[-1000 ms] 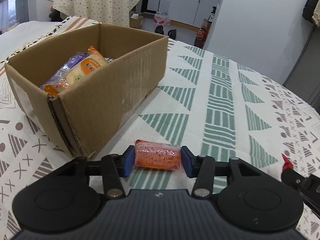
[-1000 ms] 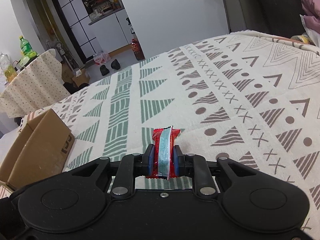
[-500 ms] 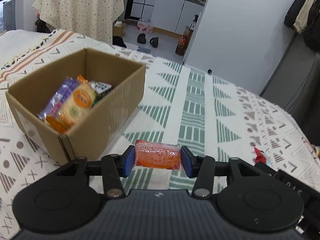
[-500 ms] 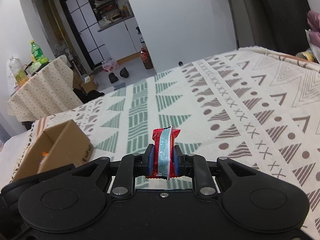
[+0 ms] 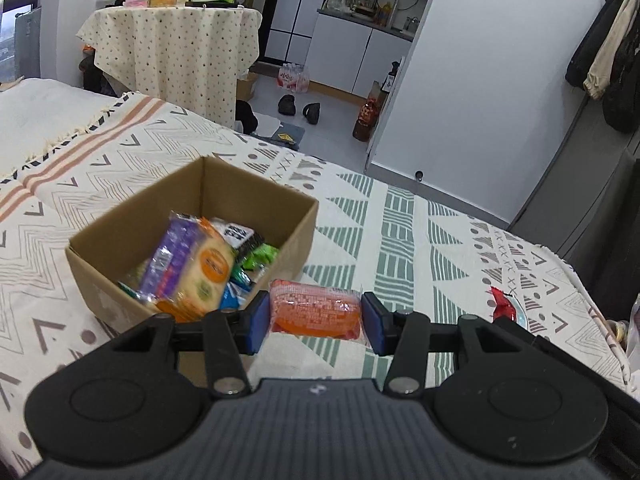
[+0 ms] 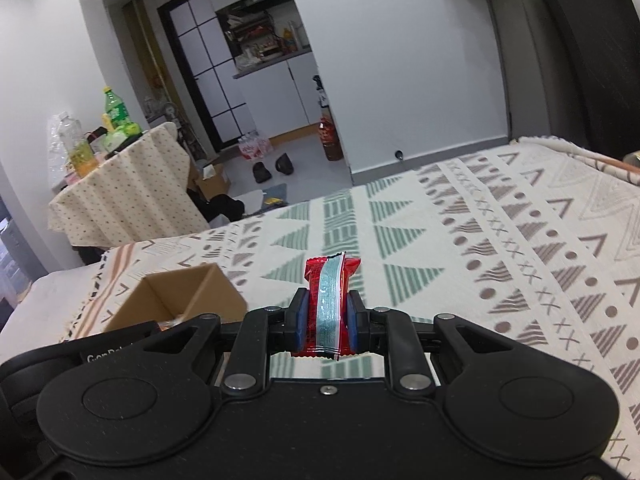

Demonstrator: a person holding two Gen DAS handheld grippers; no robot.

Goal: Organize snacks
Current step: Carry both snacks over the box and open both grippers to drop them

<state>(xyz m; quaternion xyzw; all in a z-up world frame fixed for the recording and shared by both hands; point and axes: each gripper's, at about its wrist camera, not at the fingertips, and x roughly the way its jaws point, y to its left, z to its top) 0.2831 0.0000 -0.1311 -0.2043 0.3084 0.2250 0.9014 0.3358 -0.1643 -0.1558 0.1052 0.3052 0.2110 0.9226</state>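
My left gripper (image 5: pixel 316 322) is shut on an orange snack packet (image 5: pixel 315 313), held sideways in the air just right of and nearer than the open cardboard box (image 5: pixel 298 236). Several wrapped snacks lie in the box, a purple and orange packet (image 5: pixel 188 268) on top. My right gripper (image 6: pixel 326 322) is shut on a red snack packet (image 6: pixel 330 304) with a pale stripe, held upright above the patterned cloth. From the right wrist view the box (image 6: pixel 188 300) sits low at the left, partly hidden behind the other gripper's body. The red packet's tip (image 5: pixel 502 307) shows at the right of the left wrist view.
A patterned cloth (image 5: pixel 400 232) covers the bed-like surface. Beyond its far edge are a floor with shoes (image 5: pixel 298 106), a table with a dotted cloth (image 5: pixel 172 52) carrying bottles, and a white wall. Dark furniture (image 6: pixel 588 60) stands at the far right.
Both grippers have risen and pulled back with their packets still held. The box now looks smaller and lower, and its inside shows more fully.
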